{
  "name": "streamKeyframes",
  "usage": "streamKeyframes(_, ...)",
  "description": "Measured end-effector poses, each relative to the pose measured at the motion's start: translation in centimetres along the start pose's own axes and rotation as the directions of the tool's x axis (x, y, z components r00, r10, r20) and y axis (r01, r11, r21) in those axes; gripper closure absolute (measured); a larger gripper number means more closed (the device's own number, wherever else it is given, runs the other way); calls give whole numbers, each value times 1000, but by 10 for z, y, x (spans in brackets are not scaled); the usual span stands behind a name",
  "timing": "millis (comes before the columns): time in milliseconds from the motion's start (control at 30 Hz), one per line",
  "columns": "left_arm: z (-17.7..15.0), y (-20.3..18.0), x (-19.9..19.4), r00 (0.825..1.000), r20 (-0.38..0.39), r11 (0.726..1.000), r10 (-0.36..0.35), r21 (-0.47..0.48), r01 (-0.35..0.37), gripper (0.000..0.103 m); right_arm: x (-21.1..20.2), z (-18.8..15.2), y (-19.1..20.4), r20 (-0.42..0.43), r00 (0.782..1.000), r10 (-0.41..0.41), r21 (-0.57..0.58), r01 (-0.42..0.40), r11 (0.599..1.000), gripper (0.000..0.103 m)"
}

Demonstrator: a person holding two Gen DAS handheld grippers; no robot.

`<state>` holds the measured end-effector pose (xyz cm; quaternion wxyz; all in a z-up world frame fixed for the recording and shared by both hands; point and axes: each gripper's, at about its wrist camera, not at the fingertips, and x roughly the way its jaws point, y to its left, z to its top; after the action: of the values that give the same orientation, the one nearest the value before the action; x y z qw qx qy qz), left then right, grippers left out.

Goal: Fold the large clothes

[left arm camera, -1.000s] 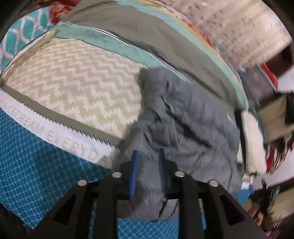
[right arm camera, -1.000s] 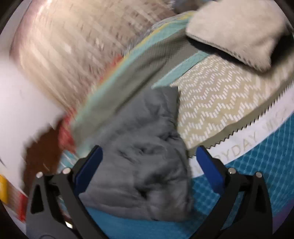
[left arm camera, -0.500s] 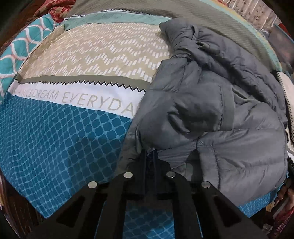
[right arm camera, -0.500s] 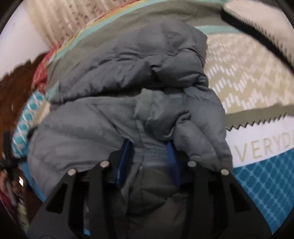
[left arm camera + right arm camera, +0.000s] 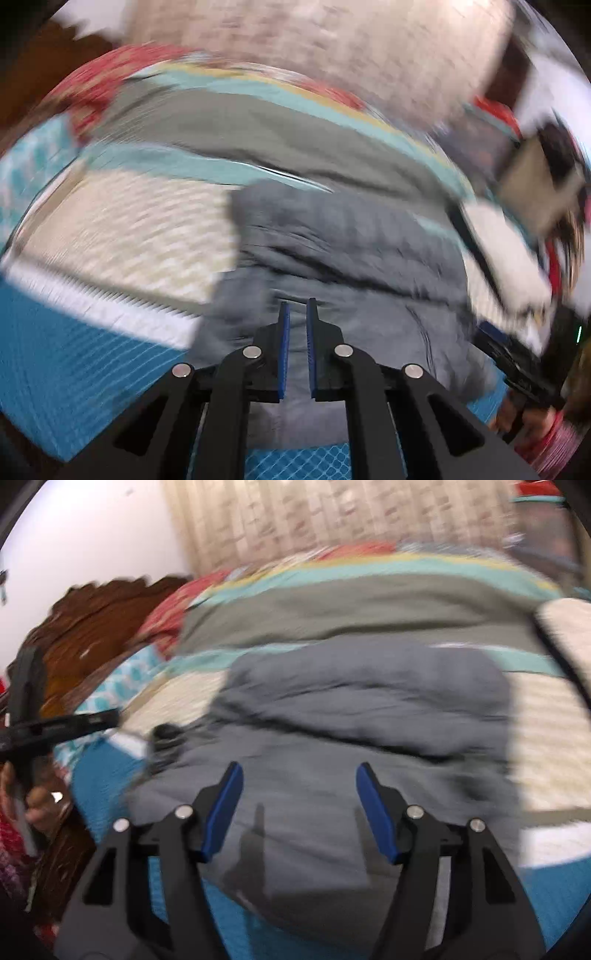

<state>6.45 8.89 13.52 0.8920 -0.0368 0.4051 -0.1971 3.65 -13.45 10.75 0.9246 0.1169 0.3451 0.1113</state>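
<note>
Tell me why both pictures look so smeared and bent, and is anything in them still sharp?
Left wrist view: motion blur smears the bedspread and grey jacket; only the left gripper is crisp, since the camera rides on it. Right wrist view: same blur, with the right gripper sharp and casting faint shadows on the jacket. Both views: the fisheye lens bows the bed and darkens the corners.

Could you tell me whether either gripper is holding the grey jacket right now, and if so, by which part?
The right gripper is open above the grey puffer jacket, holding nothing. The left gripper is nearly shut; blur hides whether it pinches fabric.
</note>
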Motion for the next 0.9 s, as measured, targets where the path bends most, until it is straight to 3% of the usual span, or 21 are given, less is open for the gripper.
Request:
streamKeyframes(100,-14,-25,46,998,-66,988,7,153,3,60,42,-4,17,-80,995,66,-2,-66,998,41)
streamKeyframes(167,-24,-25,73,991,-109,976,73,213,-49,60,70,-18,7,-148,988,39,60,-30,998,42)
streamKeyframes(233,-27,-10,108,972,-166,970,164,207,-129,60,88,-37,-9,-228,974,3,110,22,994,43)
streamKeyframes(333,-19,14,128,976,-194,988,97,140,-70,60,91,-55,-9,-211,977,-12,83,31,996,44)
streamKeyframes(400,-16,17,137,971,-213,988,105,132,-78,60,91,-54,-6,-223,974,-28,73,45,996,44)
streamKeyframes(533,-21,6,139,960,-209,969,187,201,-144,60,74,-43,-5,-236,971,-30,73,48,996,44)
streamKeyframes(600,-26,0,127,957,-199,960,211,225,-166,60,49,-37,-11,-157,987,-24,70,35,997,44)
streamKeyframes(667,-28,-4,108,965,-174,965,197,208,-160,60,26,-30,-18,-92,995,-42,61,48,997,44)
streamKeyframes(767,-32,-13,82,983,-114,973,145,197,-120,60,8,-24,-48,-64,989,-136,71,140,988,44)
streamKeyframes(833,-40,-12,91,969,-132,956,209,236,-174,60,9,-26,-79,-89,975,-204,142,215,966,44)
streamKeyframes(900,-48,2,109,953,-192,957,235,218,-192,60,14,-38,-120,-147,951,-270,233,299,925,44)
